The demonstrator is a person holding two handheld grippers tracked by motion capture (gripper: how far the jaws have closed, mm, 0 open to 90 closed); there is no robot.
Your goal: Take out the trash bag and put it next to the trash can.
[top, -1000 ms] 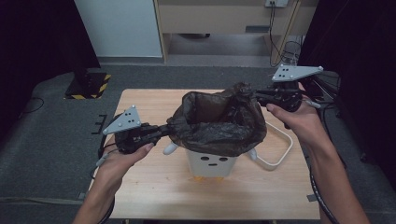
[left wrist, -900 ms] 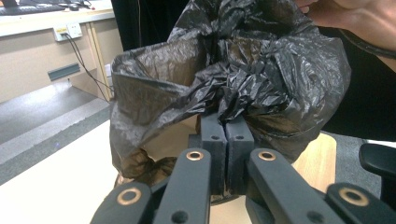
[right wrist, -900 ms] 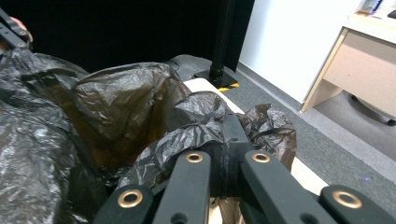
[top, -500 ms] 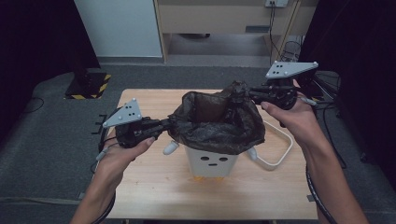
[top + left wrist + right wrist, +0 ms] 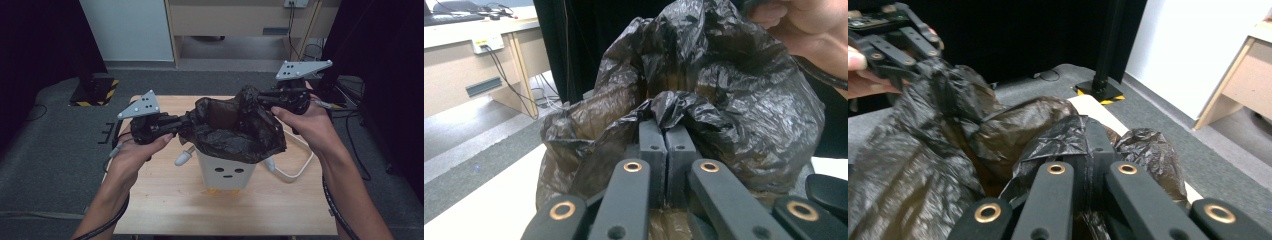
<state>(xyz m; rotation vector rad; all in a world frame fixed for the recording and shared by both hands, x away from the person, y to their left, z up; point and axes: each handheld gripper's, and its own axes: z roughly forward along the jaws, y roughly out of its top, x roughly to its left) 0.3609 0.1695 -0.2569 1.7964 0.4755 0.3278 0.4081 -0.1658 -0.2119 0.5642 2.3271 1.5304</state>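
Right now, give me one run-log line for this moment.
left gripper: shut on bin bag rim | right gripper: shut on opposite rim | bag: over white bin | bin: upright on table

Fingers pinching black bag

The bag sits in the bin on the table.

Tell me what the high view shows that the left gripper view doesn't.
High view alone: the white bin with a face on its front, standing on the wooden table, a white loop handle beside it, and both forearms. Left gripper view alone: the left hand-held gripper close up, jaws shut on a pinch of the black bag, plus a desk with a socket at the left. Both share the bag, its rim gripped on two sides, and the right hand.
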